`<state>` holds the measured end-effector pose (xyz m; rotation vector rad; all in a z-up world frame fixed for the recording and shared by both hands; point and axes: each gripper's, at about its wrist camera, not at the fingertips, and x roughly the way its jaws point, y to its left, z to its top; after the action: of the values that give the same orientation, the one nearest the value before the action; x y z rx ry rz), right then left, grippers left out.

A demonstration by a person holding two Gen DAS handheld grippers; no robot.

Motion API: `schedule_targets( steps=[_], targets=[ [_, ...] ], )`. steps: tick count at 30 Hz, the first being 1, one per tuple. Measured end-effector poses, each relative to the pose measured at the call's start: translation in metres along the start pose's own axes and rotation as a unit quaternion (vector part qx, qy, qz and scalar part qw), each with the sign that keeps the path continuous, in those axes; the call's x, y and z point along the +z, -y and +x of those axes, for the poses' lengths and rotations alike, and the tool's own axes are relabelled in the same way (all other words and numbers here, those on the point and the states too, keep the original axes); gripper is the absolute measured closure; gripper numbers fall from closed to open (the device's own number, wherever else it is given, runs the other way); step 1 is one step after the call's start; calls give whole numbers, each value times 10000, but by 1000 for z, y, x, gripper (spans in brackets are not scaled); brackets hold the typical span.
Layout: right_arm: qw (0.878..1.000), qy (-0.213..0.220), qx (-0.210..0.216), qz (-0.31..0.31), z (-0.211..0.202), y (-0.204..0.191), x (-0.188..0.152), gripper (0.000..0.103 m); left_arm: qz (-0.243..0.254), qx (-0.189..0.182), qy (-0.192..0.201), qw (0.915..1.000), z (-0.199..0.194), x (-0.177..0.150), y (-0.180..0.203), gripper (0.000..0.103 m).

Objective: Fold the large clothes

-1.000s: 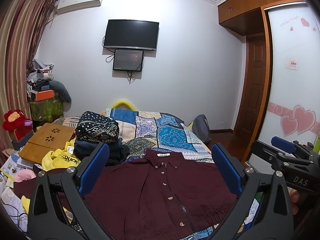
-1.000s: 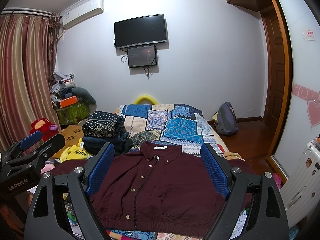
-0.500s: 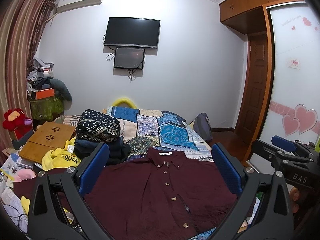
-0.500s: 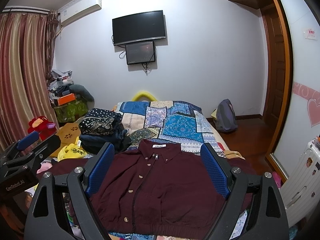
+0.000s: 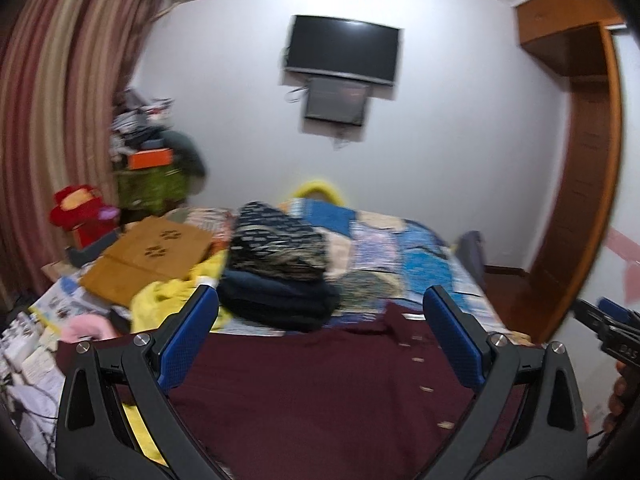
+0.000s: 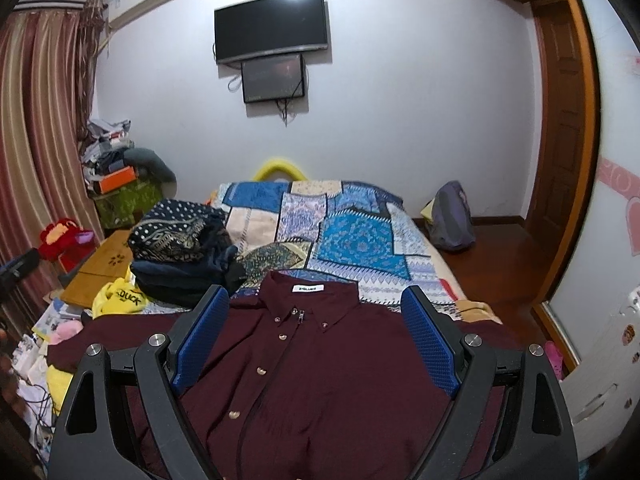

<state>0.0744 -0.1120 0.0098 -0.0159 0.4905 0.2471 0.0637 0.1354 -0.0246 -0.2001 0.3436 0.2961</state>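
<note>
A dark maroon button-up shirt [image 6: 320, 364] lies flat, front up, collar away from me, on the near end of the bed; it also shows in the left wrist view [image 5: 320, 384]. Its left sleeve spreads out to the left [image 6: 120, 336]. My right gripper [image 6: 314, 344] is open and empty, held above the shirt's chest. My left gripper [image 5: 320, 344] is open and empty, above the shirt's left half; that view is blurred. The right gripper's tip shows at the right edge of the left wrist view [image 5: 612, 332].
A patchwork quilt [image 6: 352, 232] covers the bed. A stack of folded dark clothes [image 6: 180, 256] sits left of the shirt's collar. A yellow garment [image 6: 120, 300], a wooden board [image 6: 96, 272] and clutter lie at the left. A backpack [image 6: 452, 216] stands on the floor at right.
My left gripper has swung to the left, so the shirt now sits right of centre in its blurred view. My right gripper has moved slightly forward and down over the shirt.
</note>
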Motion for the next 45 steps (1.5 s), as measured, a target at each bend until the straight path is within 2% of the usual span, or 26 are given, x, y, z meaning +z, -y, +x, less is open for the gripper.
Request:
schedule_targets(
  steps=[2, 5, 10, 13, 16, 18, 21, 23, 25, 31, 32, 34, 35, 37, 38, 41, 43, 44, 45],
  targets=[
    [9999, -157, 69, 13, 16, 4, 3, 17, -176, 265, -127, 9994, 15, 4, -26, 0],
    [9989, -419, 212, 33, 37, 8, 7, 17, -617, 580, -608, 9946, 45, 5, -76, 0],
    [9964, -801, 288, -1, 66, 13, 9, 17, -1457, 948, -1244, 9769, 79, -16, -165, 0],
    [9937, -1072, 336, -25, 82, 14, 5, 17, -1906, 967, -1742, 9612, 94, -41, -213, 0],
    [9896, -1377, 424, 13, 98, 13, -4, 17, -2519, 893, -2202, 9381, 106, -79, -255, 0],
    [9862, -1593, 462, 27, 108, 10, -11, 17, -2832, 798, -2382, 9256, 113, -100, -276, 0],
    [9816, -1857, 440, -28, 120, 7, -18, 17, -3387, 848, -2601, 9002, 119, -132, -304, 0],
    [9797, -1959, 418, -88, 127, 5, -20, 17, -3802, 727, -2664, 8827, 123, -153, -321, 0],
    [9785, -2023, 372, -138, 133, 4, -21, 17, -4084, 665, -2715, 8690, 130, -167, -334, 0],
    [9760, -2153, 297, -167, 146, 0, -22, 17, -4564, 458, -2746, 8451, 157, -192, -360, 5],
    [9754, -2177, 285, -175, 148, -1, -22, 17, -4603, 464, -2753, 8427, 161, -195, -364, 6],
    [9747, -2211, 266, -203, 149, -2, -23, 17, -4621, 556, -2774, 8405, 171, -201, -373, 18],
    [9745, -2219, 254, -220, 150, -3, -24, 17, -4572, 669, -2802, 8414, 176, -203, -376, 22],
    [9744, -2222, 221, -241, 150, -5, -23, 17, -4402, 971, -2855, 8457, 185, -202, -381, 39],
    [9745, -2221, 211, -242, 149, -5, -23, 17, -4316, 1072, -2847, 8492, 188, -201, -382, 41],
    [9748, -2212, 185, -225, 149, -3, -23, 17, -4188, 1333, -2859, 8516, 196, -197, -384, 55],
    [9747, -2218, 171, -212, 148, -2, -23, 17, -3924, 1568, -2842, 8606, 199, -186, -378, 71],
    [9747, -2218, 174, -205, 148, -1, -23, 17, -3779, 1657, -2862, 8648, 199, -181, -375, 75],
    [9748, -2215, 175, -202, 147, -1, -23, 17, -3455, 1850, -2829, 8755, 200, -169, -367, 82]
  ],
)
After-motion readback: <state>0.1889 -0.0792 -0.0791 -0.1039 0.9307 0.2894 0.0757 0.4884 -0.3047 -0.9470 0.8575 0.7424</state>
